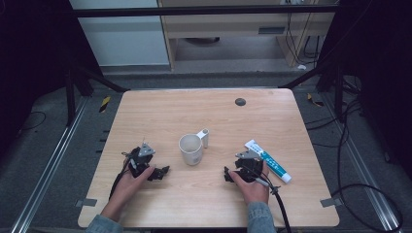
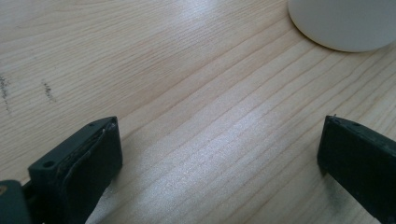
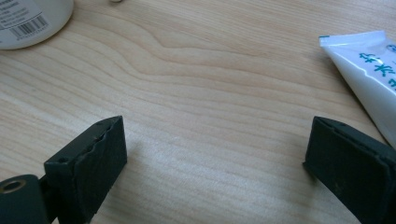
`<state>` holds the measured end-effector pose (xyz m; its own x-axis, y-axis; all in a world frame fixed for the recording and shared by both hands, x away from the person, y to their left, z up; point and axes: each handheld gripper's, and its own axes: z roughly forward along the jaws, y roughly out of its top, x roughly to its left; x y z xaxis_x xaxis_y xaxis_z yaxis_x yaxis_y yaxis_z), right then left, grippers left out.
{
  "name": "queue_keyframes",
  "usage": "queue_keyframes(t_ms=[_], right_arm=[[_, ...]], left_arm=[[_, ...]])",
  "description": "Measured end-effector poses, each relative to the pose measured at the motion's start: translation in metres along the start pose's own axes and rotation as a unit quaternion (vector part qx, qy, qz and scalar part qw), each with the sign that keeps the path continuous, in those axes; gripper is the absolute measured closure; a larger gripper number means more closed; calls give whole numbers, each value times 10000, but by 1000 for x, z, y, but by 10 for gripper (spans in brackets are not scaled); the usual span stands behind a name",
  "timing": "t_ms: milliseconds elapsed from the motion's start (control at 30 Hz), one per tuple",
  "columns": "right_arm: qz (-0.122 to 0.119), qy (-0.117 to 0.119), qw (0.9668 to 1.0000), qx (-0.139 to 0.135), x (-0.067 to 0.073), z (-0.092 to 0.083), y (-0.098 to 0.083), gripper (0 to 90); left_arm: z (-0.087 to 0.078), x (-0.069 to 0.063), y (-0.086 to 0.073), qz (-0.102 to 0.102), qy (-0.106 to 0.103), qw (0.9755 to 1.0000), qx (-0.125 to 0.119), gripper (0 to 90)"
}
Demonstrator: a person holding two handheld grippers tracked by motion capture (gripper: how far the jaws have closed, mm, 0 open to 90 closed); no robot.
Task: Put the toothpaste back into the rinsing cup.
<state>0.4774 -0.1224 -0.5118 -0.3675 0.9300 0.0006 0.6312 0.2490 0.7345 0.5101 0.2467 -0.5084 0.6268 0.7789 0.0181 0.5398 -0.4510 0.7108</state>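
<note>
Both grippers rest low on the worktop [image 1: 160, 111], fingers spread wide, nothing between them. The left gripper [image 1: 160, 172] sits left of the mug [image 1: 191, 149]; the right gripper [image 1: 231, 174] sits just beside the toothpaste tube [image 1: 268, 161], which lies flat near the worktop's right side.

Risks, judged:
- right fingers could shove the flat tube sideways instead of catching it
- a pinch mid-tube may squeeze paste out
- a swing inward could knock the mug, which stands close to both

The right gripper view shows the tube's crimped end [image 3: 369, 65] and a barcode label on the mug [image 3: 28, 21]; the high view gives the layout and the mug's handle.
</note>
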Motion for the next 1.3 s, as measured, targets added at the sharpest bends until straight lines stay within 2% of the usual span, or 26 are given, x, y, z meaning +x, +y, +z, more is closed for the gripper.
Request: queue_keyframes(t_ms=[67,133,200,333,500,533,600,633,867,1067,1300], right_arm=[[25,-16,10000,-8,-1,2,2,74],[-80,0,9999,78,0,1,6,140],[-397,-169,9990,148,1,-3,10,156],[-638,-195,9969,416,-2,-14,20,177],[-622,-200,9965,529,-16,-25,28,196],[-619,-243,9960,589,-25,-32,32,211],[-644,-278,9956,615,-28,-34,33,218],[-681,-339,9947,690,-38,-41,37,229],[-682,-451,9927,882,-64,-59,52,264],[-544,-438,9925,1000,-83,-64,62,300],[-522,-415,9898,1256,-94,-60,68,331]], left_arm=[[0,0,0,14,-8,10000,2,0],[0,0,0,19,-16,10000,3,0],[0,0,0,17,-16,10000,4,0],[0,0,0,19,-9,10000,7,0],[0,0,0,16,-12,10000,7,0],[0,0,0,17,-16,10000,2,0],[0,0,0,17,-11,10000,0,0],[0,0,0,19,-8,10000,7,0],[0,0,0,21,-12,10000,3,0],[0,0,0,21,-12,10000,3,0],[0,0,0,21,-12,10000,1,0]])
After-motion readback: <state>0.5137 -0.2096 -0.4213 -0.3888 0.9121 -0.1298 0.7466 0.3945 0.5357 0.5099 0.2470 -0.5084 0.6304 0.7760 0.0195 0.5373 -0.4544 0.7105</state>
